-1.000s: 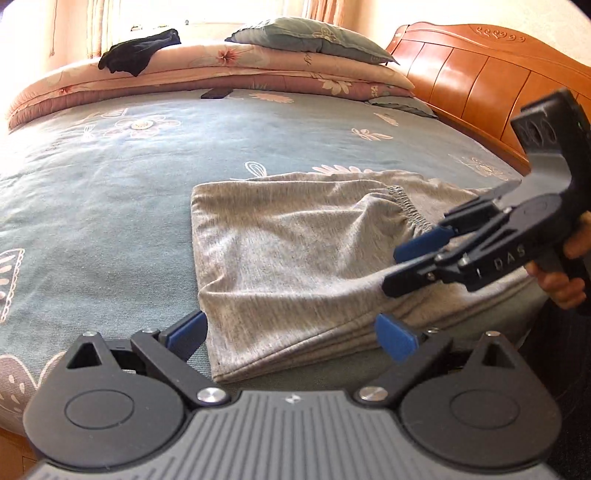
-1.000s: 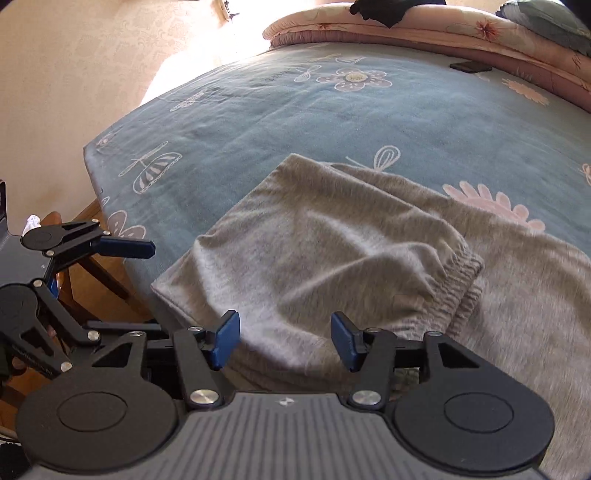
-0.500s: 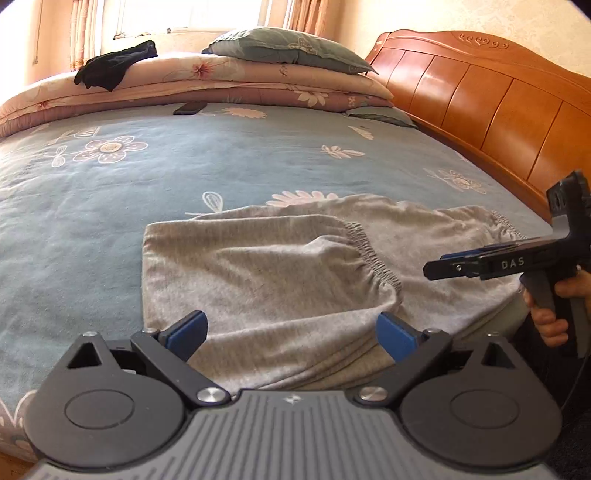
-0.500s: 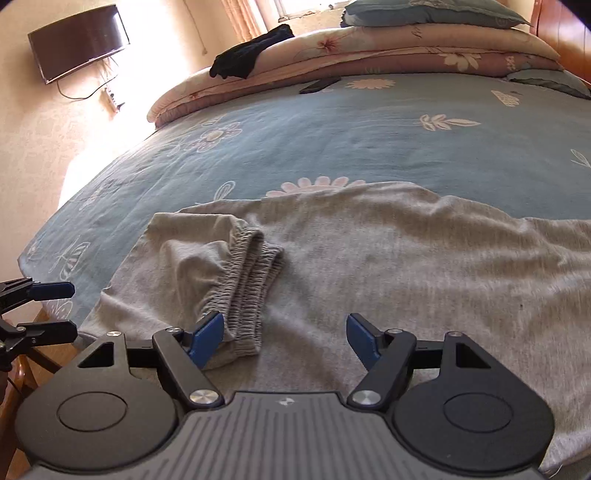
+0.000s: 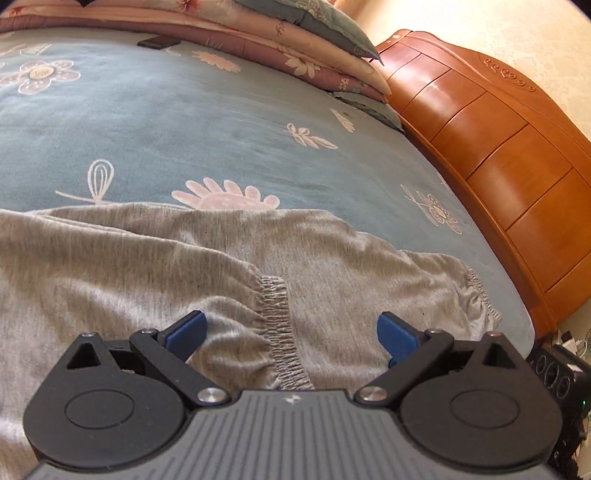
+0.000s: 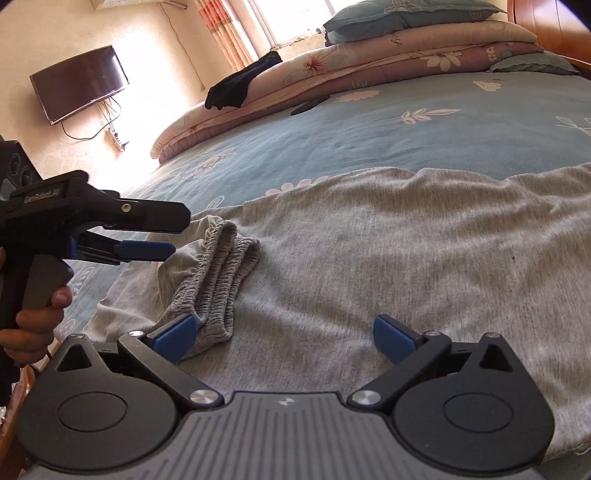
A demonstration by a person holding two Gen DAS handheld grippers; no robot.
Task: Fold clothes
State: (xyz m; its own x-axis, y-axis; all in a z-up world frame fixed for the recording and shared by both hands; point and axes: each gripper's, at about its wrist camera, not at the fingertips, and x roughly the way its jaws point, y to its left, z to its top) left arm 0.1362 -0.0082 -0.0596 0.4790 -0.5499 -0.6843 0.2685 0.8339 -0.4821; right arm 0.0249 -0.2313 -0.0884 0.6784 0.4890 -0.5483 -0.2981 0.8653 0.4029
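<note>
Grey trousers [image 5: 303, 258] lie spread across the near edge of my bed [image 5: 184, 122], one leg folded back so that its ribbed cuff [image 5: 282, 325] rests on top of the other cloth. In the left wrist view my left gripper [image 5: 291, 334] hovers over that cuff with its blue fingers [image 5: 184, 330] spread wide and grasping nothing. A second gathered hem [image 5: 480, 291] sits at the far right, near the wooden headboard [image 5: 498, 147]. The trousers run off the left edge of that view, so their full length is cut off.

In the right wrist view my right gripper [image 6: 284, 338] is likewise released, fingers [image 6: 173, 334] apart above flat grey cloth, with the bunched cuff [image 6: 218, 280] just beside the left finger. My left gripper [image 6: 147, 249] enters there from the left, seen side-on, its fingers overlapping, and my hand [image 6: 37, 314] on its handle is partly cut off by the frame.

Beyond, folded quilts [image 6: 369, 59], a pillow [image 6: 399, 14] and a dark garment [image 6: 240, 81] line the far side of the bed. A small dark object [image 6: 310, 105] lies on the cover, too small to identify. A TV [image 6: 79, 83] hangs on the wall.
</note>
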